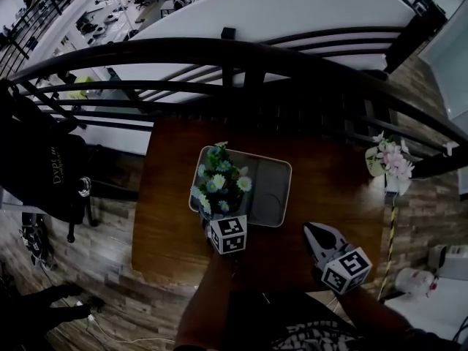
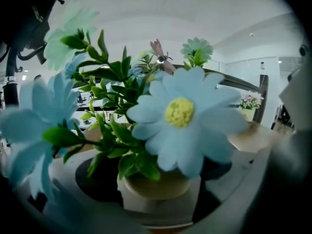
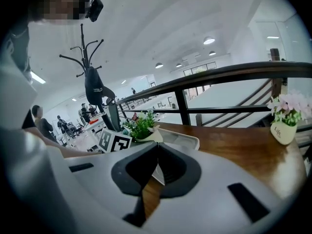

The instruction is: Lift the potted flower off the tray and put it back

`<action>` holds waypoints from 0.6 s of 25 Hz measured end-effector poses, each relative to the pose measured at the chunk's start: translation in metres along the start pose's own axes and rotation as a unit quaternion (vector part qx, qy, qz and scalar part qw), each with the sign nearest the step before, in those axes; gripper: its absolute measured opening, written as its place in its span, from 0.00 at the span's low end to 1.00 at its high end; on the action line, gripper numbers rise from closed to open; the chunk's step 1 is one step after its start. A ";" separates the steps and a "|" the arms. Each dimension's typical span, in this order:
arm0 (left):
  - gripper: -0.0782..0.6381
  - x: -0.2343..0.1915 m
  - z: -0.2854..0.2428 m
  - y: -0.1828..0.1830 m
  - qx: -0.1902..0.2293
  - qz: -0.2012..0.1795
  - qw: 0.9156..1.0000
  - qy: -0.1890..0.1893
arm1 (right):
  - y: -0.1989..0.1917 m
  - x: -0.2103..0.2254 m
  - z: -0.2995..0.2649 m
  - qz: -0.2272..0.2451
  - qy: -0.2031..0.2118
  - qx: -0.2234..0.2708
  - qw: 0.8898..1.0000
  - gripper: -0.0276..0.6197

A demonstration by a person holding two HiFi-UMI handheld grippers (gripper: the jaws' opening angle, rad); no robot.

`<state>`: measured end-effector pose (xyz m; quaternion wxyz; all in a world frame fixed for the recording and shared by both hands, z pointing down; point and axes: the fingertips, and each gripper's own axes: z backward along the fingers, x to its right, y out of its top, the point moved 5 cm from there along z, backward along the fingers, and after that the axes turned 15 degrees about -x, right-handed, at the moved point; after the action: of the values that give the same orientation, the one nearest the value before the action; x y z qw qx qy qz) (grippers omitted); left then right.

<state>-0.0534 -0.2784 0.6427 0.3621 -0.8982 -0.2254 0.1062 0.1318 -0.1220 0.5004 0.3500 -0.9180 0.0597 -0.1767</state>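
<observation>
blue potted flower (image 1: 218, 181) in left tongs (image 1: 217, 216)

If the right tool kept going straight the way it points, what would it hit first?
Probably the tray, which sits just beyond the closed tips of the right tool. The tool tilts downward, so it might touch the table first; depth is unclear.

Grey-white plastic L gripper (image 2: 156, 199) & R gripper (image 3: 157, 147): black pads (image 3: 139, 167), cubes (image 1: 228, 234) w/ black-white square markers. Black-white patterned top (image 1: 307, 336).
</observation>
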 end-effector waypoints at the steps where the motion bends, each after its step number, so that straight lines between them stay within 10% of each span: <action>1: 0.74 0.001 0.006 0.001 0.003 0.000 1.000 0.002 | 0.001 -0.001 0.004 0.001 0.000 0.002 1.000 0.04; 15: 0.74 0.001 0.088 -0.025 0.021 0.023 0.999 0.037 | 0.003 -0.025 0.028 0.045 0.048 0.027 0.997 0.04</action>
<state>-0.0916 -0.2095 0.5972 0.3864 -0.8987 -0.1892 0.0855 0.1192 -0.1007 0.4718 0.3792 -0.8950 0.1126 -0.2064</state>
